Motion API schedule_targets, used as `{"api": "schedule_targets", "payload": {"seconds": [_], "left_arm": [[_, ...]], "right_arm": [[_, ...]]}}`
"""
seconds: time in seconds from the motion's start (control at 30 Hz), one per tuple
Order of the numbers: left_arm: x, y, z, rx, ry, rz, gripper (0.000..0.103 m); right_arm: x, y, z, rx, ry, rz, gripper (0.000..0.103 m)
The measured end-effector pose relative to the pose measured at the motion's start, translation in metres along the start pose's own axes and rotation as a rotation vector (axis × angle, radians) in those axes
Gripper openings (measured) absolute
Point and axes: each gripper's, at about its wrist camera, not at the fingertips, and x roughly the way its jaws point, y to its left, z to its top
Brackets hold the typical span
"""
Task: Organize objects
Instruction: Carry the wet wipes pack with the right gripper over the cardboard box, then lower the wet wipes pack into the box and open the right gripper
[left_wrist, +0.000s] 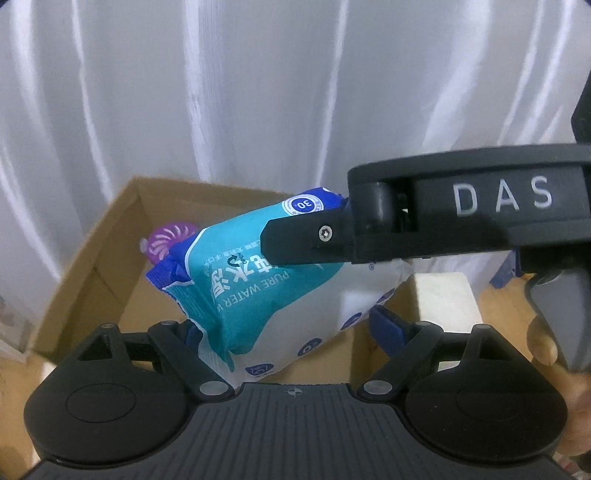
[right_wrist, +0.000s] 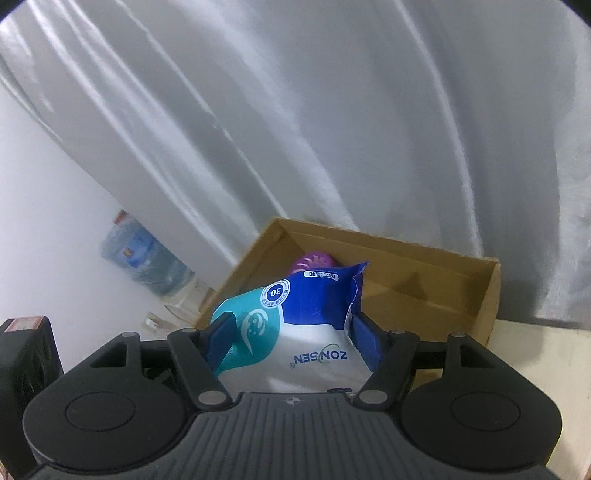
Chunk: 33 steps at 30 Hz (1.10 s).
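A teal, white and blue wet-wipes pack (left_wrist: 258, 295) hangs in the air over an open cardboard box (left_wrist: 88, 273). My left gripper (left_wrist: 288, 328) is shut on its near end, one blue pad against each side. My right gripper reaches in from the right in the left wrist view; one of its black fingers (left_wrist: 295, 240) lies across the pack's far end. In the right wrist view the pack (right_wrist: 314, 332) sits squeezed between the blue pads of my right gripper (right_wrist: 293, 336). A purple round object (right_wrist: 314, 260) lies inside the box (right_wrist: 424, 280).
A white curtain (left_wrist: 258, 92) hangs right behind the box. A large water jug (right_wrist: 147, 258) stands on the floor to the left. A pale block (left_wrist: 447, 299) sits on the wooden surface right of the box. A person's hand (left_wrist: 543, 339) holds the right gripper's handle.
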Motion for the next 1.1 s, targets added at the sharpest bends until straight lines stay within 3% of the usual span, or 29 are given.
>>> {"api": "schedule_targets", "payload": {"seconds": [0.27, 0.57, 0.8, 0.9, 1.1], "left_arm": [[0.042, 0.017, 0.015, -0.042, 0.110, -0.033, 0.087], [0.066, 0.022, 0.024, 0.031, 0.174, -0.045, 0.087], [0.073, 0.022, 0.033, 0.128, 0.177, -0.070, 0.089], [0.079, 0.027, 0.034, 0.151, 0.155, -0.034, 0.091], [0.076, 0.035, 0.036, 0.116, 0.134, -0.033, 0.094]], "right_arm": [[0.041, -0.019, 0.011, -0.034, 0.073, -0.055, 0.072], [0.061, -0.031, 0.013, -0.024, 0.100, -0.086, 0.072], [0.060, -0.025, 0.010, -0.074, 0.086, -0.145, 0.071], [0.057, -0.026, 0.010, -0.054, 0.079, -0.125, 0.071], [0.049, -0.023, 0.010, -0.045, 0.057, -0.104, 0.071]]}}
